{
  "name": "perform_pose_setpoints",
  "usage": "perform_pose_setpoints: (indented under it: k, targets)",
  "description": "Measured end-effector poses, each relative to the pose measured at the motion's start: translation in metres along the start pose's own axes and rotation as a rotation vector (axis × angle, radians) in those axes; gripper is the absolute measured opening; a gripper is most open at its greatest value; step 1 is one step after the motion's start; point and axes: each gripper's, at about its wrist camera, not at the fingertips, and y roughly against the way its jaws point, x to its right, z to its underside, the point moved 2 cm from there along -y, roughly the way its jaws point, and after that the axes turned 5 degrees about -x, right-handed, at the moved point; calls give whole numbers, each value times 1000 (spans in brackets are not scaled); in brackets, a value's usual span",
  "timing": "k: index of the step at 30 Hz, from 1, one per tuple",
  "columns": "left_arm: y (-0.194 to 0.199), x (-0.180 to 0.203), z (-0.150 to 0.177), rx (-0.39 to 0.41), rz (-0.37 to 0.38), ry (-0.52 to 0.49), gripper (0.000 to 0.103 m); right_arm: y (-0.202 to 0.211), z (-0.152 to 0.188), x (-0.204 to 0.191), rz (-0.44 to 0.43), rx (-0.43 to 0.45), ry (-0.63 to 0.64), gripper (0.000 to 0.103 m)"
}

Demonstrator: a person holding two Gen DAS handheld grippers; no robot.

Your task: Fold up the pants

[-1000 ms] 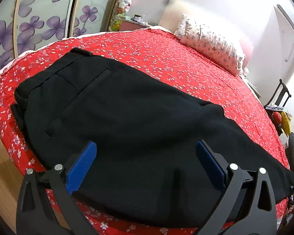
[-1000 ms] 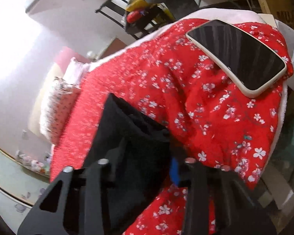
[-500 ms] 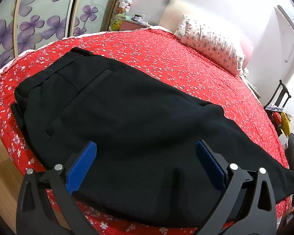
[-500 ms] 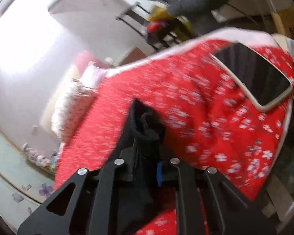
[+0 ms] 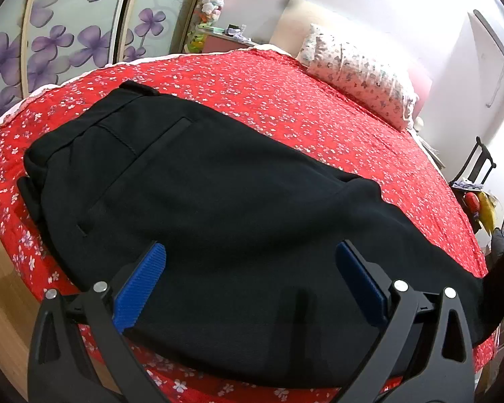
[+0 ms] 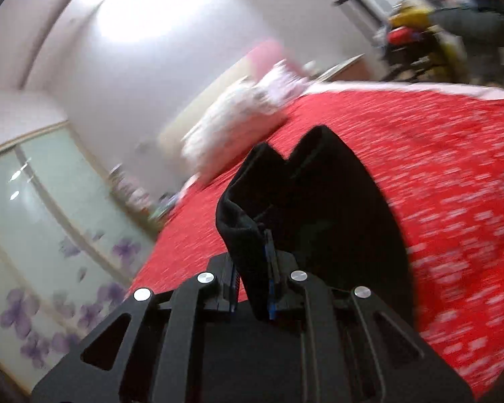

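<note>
Black pants (image 5: 225,208) lie flat across a red flowered bedspread (image 5: 285,100), waistband at the far left, legs running off to the right. My left gripper (image 5: 250,265) is open and hovers over the near edge of the pants, blue pads wide apart, holding nothing. My right gripper (image 6: 253,268) is shut on the hem end of the pant legs (image 6: 305,201), which stands lifted above the bed in the blurred right wrist view.
A flowered pillow (image 5: 359,70) lies at the head of the bed. Sliding wardrobe doors with purple flowers (image 5: 50,40) stand at the left. A chair with clutter (image 5: 477,181) stands beyond the right bed edge. Wooden floor (image 5: 0,288) shows at the near left.
My right gripper has lifted the pant leg ends and swung left along the bed; the phone has left its view. The left gripper and the pants under it have not moved.
</note>
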Motion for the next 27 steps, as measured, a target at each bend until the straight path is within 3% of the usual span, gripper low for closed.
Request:
perform_pose_setpoints:
  k: [3,6,8,11,17,21,23,25,27]
  targets:
    - [0,0,0,0,-1,-1,101,-33,23,-41,-79,-96,52,13]
    - [1,-1,0,1,6,5,101,-76,70,-84,-124,-264,153,13]
    - [1,-2,0,1,13,10,101,-112,118,-102,-78,-422,255,13]
    - [2,-2,0,0,20,14,101,-144,164,-99,22,-555,304,13]
    - [3,-4,0,0,34,28,101,-128,143,-110,-47,-470,218,13]
    - [3,-4,0,3,37,38,101,-125,133,-143,-164,-410,189,13]
    - [4,-4,1,2,42,36,101,-138,150,-160,-160,-460,252,13]
    - [4,-4,1,1,45,31,101,-158,174,-168,-74,-540,341,13]
    - [5,-4,2,-1,45,25,101,-168,187,-168,-55,-567,342,13]
